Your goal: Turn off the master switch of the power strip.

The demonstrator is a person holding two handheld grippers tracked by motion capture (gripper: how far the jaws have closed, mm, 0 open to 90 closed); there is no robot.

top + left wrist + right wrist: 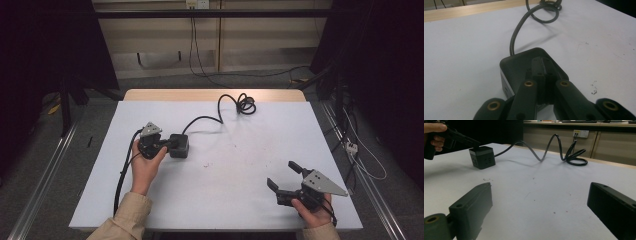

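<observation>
The black, rounded plastic power cube (179,145) sat left of centre on the matte white table (240,190). The left gripper (163,143) rested clenched atop it; the right gripper (283,176) stood released, near right.

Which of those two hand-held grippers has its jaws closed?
The left gripper, resting on the black cube socket, has shut jaws. The right gripper near the table's front corner has jaws spread wide.

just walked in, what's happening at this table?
A person works a handheld gripper in each hand. The left gripper, jaws shut, rests its tips on top of a black cube power socket whose cord loops toward the far edge of the white table. The right gripper sits open near the front right, away from the socket.
</observation>
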